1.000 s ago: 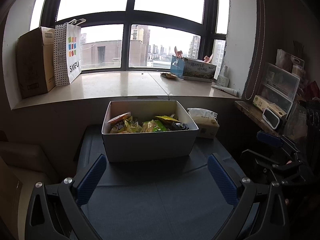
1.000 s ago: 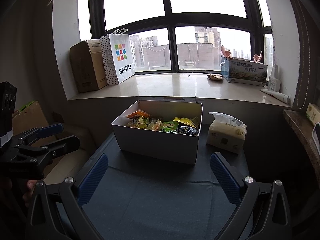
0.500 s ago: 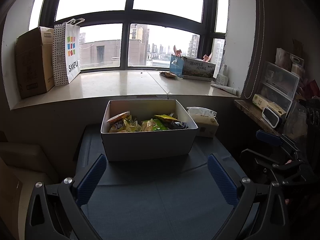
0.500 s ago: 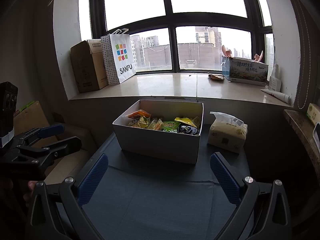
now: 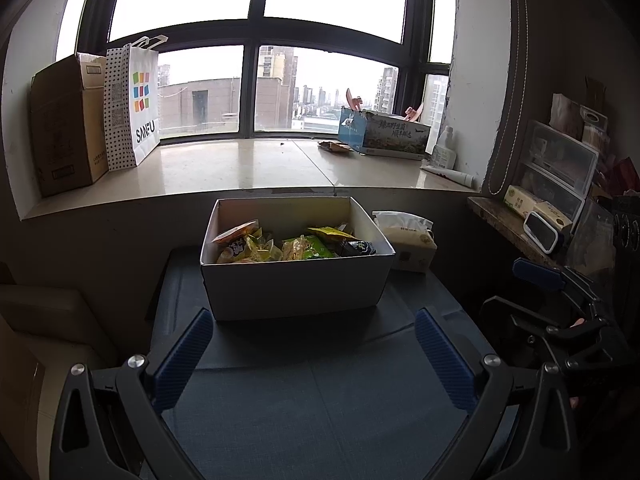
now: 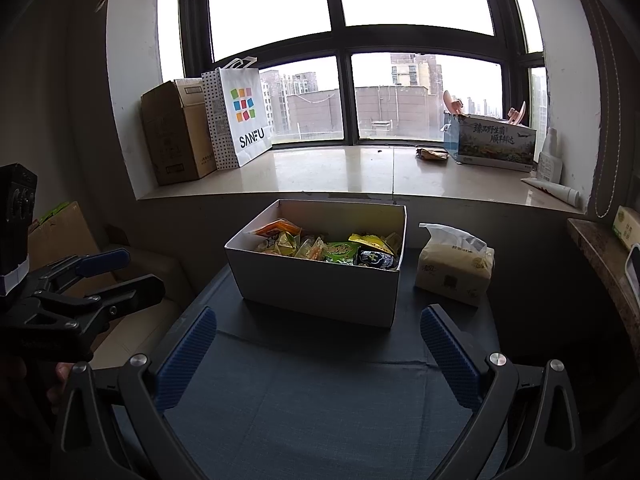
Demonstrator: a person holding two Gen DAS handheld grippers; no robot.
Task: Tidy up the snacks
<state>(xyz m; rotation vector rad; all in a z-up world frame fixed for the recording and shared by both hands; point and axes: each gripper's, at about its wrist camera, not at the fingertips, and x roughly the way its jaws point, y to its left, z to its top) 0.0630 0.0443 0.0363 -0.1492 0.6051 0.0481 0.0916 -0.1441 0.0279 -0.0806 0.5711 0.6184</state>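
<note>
A white open box [image 5: 296, 286] [image 6: 320, 288] stands on the dark blue-grey table [image 5: 320, 400] [image 6: 320, 400] and holds several snack packets [image 5: 280, 244] [image 6: 332, 248] in orange, yellow, green and black wrappers. My left gripper [image 5: 314, 350] is open and empty, a little in front of the box. My right gripper [image 6: 320, 346] is open and empty, also in front of the box. Each gripper shows at the edge of the other's view, the right one [image 5: 560, 312] and the left one [image 6: 88, 284].
A tissue pack [image 5: 406, 240] [image 6: 454, 268] lies right of the box. The window sill behind holds a cardboard carton [image 5: 64, 124], a SANFU paper bag [image 5: 132, 108] and a printed blue box [image 5: 384, 132]. Shelves with clutter [image 5: 560, 184] stand at the right.
Both views have shifted very slightly; the box sits a touch closer. Both grippers stay open and empty.
</note>
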